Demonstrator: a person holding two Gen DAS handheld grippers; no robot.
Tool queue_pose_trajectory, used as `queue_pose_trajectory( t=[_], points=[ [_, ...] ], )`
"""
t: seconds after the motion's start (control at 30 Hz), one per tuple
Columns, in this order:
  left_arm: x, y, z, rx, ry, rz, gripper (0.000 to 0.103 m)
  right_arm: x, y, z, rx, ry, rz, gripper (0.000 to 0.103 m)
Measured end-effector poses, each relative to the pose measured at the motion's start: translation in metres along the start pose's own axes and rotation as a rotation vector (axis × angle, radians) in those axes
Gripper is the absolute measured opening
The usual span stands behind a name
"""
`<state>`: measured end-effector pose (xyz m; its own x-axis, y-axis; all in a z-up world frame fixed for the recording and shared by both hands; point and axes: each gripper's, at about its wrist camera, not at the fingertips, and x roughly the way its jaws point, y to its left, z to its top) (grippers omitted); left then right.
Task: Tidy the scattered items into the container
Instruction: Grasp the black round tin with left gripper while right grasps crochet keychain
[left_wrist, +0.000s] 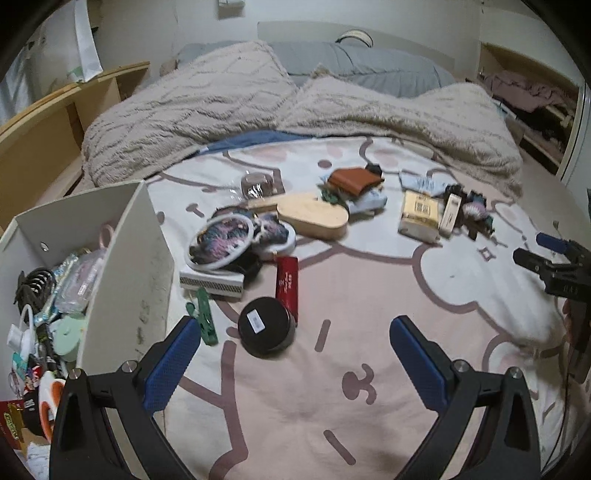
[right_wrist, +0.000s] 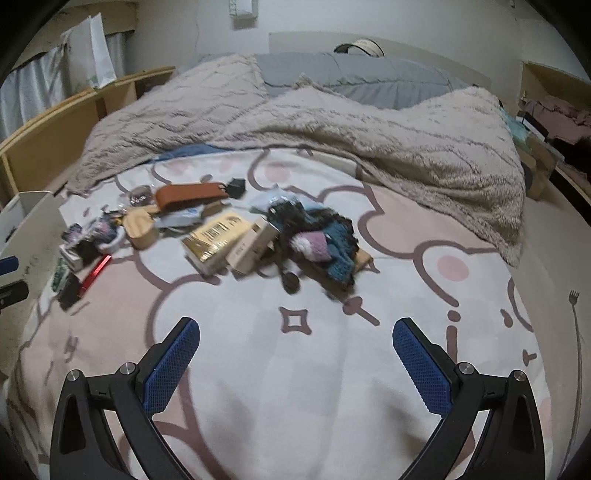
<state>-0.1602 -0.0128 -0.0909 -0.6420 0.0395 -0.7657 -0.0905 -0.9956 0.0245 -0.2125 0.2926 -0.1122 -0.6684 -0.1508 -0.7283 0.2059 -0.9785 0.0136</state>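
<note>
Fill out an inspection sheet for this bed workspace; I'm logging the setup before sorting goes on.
Surface: cartoon-print bedspread, fuzzy beige blanket bunched behind.
Job's things: white container at left, already part filled; black round tin, red case, green clip nearest it.
Clutter: wooden oval box, brown wallet, yellow box, socks further out.
Grippers: left gripper open, empty; right gripper open, empty.
Cables: nothing seen.
Surroundings: wooden shelf left, grey pillows behind.
</note>
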Motion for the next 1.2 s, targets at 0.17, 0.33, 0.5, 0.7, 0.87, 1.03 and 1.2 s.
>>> queue_pose_trajectory(
  t=[0.17, 0.33, 0.5, 0.7, 0.87, 1.03, 1.2],
  points=[
    [0.02, 0.004, -0.005, -0.003, 0.034, -0.002, 0.101, 0.021, -0.005, -0.005, -0.007, 0.045, -0.015, 0.103],
    [0.041, 0.009, -0.005, -0.03, 0.066, -0.002, 0.101, 0.037, -0.008, -0.008, 0.002, 0.079, -0.002, 0.103],
    [0.059, 0.012, -0.007, -0.029, 0.092, 0.012, 0.097, 0.045, -0.011, -0.006, 0.01, 0.078, 0.021, 0.103],
    [0.075, 0.023, -0.012, -0.055, 0.122, 0.047, 0.097, 0.051, -0.022, 0.008, 0.048, 0.048, 0.027, 0.103],
    [0.075, 0.025, -0.011, -0.054, 0.098, 0.052, 0.092, 0.057, -0.03, 0.022, 0.071, -0.007, 0.019, 0.088],
    [0.079, 0.027, -0.013, -0.061, 0.114, 0.034, 0.07, 0.071, -0.029, 0.029, 0.063, -0.007, -0.013, 0.057],
    [0.078, 0.023, -0.011, -0.046, 0.122, 0.002, 0.051, 0.082, -0.03, 0.026, 0.058, 0.015, 0.008, 0.032]
  ],
)
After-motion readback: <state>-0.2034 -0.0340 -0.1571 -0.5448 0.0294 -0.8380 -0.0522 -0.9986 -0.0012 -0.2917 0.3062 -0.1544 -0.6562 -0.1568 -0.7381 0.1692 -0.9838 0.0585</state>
